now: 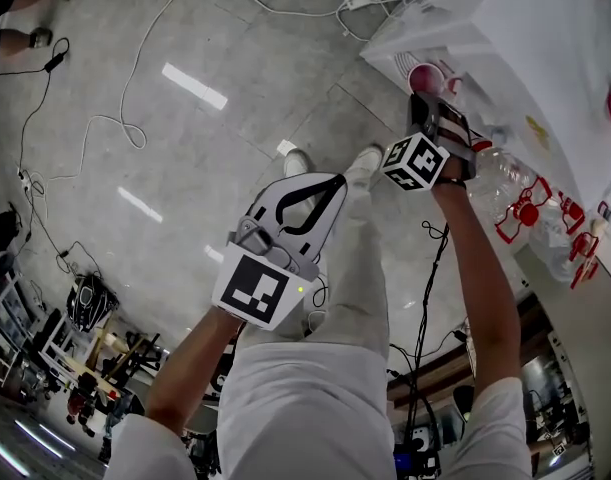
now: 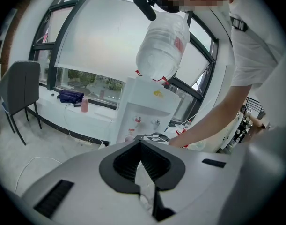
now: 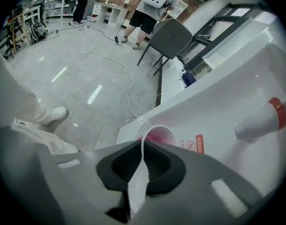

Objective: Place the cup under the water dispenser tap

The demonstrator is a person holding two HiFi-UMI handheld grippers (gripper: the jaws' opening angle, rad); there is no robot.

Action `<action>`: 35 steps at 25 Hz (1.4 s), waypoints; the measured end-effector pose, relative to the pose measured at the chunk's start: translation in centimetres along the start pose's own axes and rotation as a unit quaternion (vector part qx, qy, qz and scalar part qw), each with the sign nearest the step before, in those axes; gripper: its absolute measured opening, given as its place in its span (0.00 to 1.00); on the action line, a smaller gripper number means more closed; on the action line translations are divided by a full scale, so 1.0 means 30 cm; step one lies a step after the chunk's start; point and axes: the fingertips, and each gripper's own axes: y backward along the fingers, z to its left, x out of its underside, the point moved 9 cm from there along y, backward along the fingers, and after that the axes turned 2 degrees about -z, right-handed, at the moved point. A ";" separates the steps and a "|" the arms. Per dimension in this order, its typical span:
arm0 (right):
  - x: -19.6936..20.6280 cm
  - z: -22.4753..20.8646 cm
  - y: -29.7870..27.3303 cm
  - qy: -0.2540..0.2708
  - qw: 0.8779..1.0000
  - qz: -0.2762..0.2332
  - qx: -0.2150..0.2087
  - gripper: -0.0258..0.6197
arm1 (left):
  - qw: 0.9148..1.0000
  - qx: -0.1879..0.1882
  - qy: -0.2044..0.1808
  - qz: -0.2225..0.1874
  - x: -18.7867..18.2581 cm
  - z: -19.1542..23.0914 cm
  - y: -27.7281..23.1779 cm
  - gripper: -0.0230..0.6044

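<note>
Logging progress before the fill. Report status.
Left gripper shut, empty, held back. Right gripper shut on the wall of the cup. Cup low at the dispenser, red-tipped tap off to its side. Nothing between them.

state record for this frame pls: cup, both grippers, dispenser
cup: pink inside, open end up, at the drip grille of the water dispenser
tap: red-tipped tap sits off to the cup's right in the right gripper view
right gripper: fingers shut on the cup's wall
left gripper: fingers together, empty, over the person's legs
cup set down: cannot tell
</note>
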 end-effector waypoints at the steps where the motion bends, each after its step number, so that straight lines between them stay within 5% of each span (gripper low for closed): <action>1: 0.000 0.001 -0.001 0.002 1.000 0.001 0.001 0.08 | 1.000 -0.001 0.000 0.000 0.001 -0.001 0.001 0.04; 12: -0.006 -0.006 0.012 -0.008 1.000 0.001 0.004 0.21 | 1.000 -0.005 -0.003 -0.001 0.001 -0.019 0.028 0.04; 23: -0.022 -0.016 0.111 -0.029 0.999 -0.011 0.017 0.22 | 1.000 -0.002 -0.022 -0.007 -0.047 -0.057 0.077 0.04; 35: -0.096 -0.028 0.323 -0.035 0.999 -0.028 0.028 0.06 | 0.999 -0.005 -0.046 -0.015 -0.147 -0.104 0.227 0.04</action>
